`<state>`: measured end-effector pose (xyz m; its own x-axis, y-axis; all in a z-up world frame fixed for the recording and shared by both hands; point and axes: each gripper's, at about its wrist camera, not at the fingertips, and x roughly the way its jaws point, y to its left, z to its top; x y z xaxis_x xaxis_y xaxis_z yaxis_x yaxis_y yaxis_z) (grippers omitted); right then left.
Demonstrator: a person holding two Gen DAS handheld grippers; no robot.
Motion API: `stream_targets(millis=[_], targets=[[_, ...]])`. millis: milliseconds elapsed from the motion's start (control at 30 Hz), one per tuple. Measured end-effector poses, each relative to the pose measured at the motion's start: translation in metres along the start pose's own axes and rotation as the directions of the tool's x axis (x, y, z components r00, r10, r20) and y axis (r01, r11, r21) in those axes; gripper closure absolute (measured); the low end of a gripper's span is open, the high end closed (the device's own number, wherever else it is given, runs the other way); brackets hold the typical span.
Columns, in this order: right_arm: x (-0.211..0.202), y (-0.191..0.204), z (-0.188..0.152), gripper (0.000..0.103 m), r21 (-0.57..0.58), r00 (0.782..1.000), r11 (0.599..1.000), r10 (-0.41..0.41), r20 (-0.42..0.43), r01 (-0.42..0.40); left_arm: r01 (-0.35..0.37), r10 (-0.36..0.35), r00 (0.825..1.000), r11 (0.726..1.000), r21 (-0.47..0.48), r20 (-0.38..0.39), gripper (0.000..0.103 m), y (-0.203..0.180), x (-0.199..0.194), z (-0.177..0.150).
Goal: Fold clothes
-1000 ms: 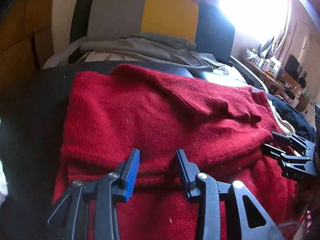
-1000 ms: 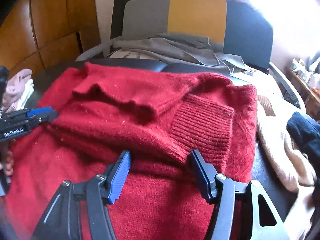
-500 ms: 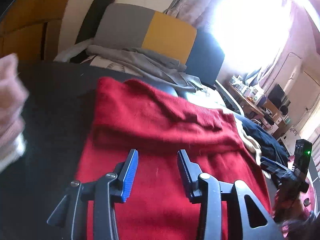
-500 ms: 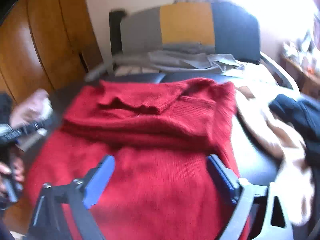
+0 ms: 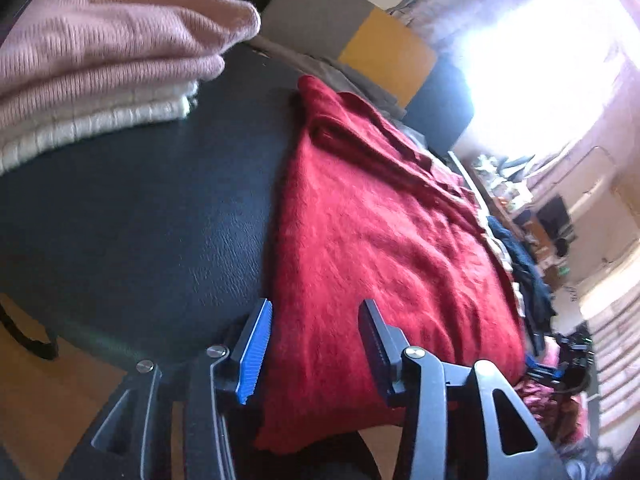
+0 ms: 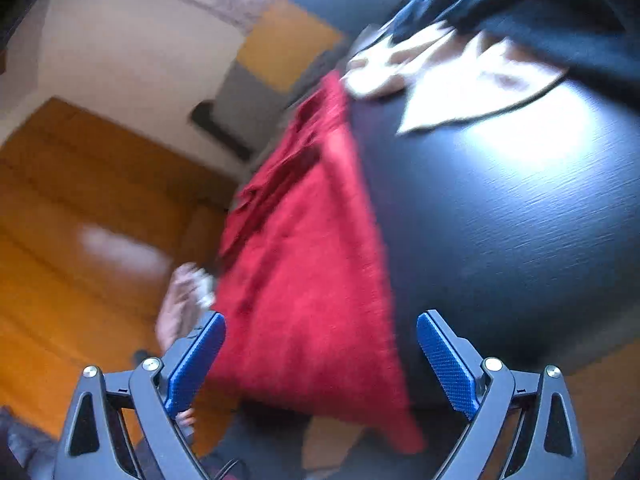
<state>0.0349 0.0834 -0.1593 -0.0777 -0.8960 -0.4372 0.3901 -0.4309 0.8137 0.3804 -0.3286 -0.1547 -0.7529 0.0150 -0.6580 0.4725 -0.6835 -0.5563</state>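
Jaws of the left gripper point(image 5: 312, 350) are opening, the red sweater point(image 5: 384, 248) showing between them, unpinched. Right gripper point(image 6: 320, 364) jaws are spread wide, gripping nothing. The sweater lies folded on the dark surface point(image 5: 140, 216), its hem overhanging the near edge. Folded knitwear point(image 5: 100, 52) sits at the far-left edge.

Red fuzzy knit sweater point(image 5: 384, 248): soft, matt wool-like cloth. Black table top point(image 5: 152, 216): leather-grain finish, slight sheen; glossy glare in right wrist view. Folded pink ribbed knit point(image 5: 100, 36) on cream cable knit point(image 5: 92, 120): matt. Blue gripper pads point(image 6: 448, 364): textured rubbery; black arms matt plastic, metal rivets. Orange wood panelling point(image 6: 80, 220): glossy.
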Motion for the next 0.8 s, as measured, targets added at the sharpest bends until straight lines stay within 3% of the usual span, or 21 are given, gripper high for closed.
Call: stream_targets(millis=[233,367,433,533,567,600,733,800], targets=[[0.028,0.016,0.0,0.001,-0.07,0.996,0.996,0.042,-0.082,-0.048,0.038,-0.036,0.999,0.996,0.08,-0.022,0.049,-0.01,0.005,-0.005],[0.035,0.023,-0.006,0.006,-0.137,0.993,0.991,-0.025,-0.114,0.01,0.047,-0.042,0.998,0.991,0.127,-0.038,0.047,-0.019,0.009,-0.008],[0.04,0.032,-0.01,0.012,-0.208,0.988,0.975,-0.097,-0.117,0.072,0.047,-0.039,0.997,0.989,0.137,-0.064,0.047,-0.023,0.011,-0.009],[0.039,0.039,-0.015,0.05,-0.294,0.964,0.934,-0.242,-0.107,0.202,0.034,-0.019,0.995,0.987,0.155,-0.102,0.049,-0.028,0.011,-0.011],[0.036,0.037,-0.015,0.074,-0.295,0.954,0.924,-0.282,-0.101,0.242,0.031,-0.014,0.994,0.987,0.159,-0.111,0.049,-0.029,0.01,-0.012],[0.035,0.034,-0.014,0.091,-0.289,0.951,0.923,-0.294,-0.099,0.255,0.023,-0.002,0.992,0.987,0.161,-0.124,0.049,-0.032,0.01,-0.014],[0.031,0.023,-0.01,0.088,-0.272,0.948,0.924,-0.304,-0.097,0.269,-0.034,0.065,0.99,0.972,0.233,-0.127,0.05,-0.05,0.018,-0.018],[0.034,0.024,-0.011,0.081,-0.291,0.952,0.923,-0.29,-0.096,0.252,-0.062,0.099,0.987,0.962,0.265,-0.127,0.059,-0.059,0.023,-0.016]])
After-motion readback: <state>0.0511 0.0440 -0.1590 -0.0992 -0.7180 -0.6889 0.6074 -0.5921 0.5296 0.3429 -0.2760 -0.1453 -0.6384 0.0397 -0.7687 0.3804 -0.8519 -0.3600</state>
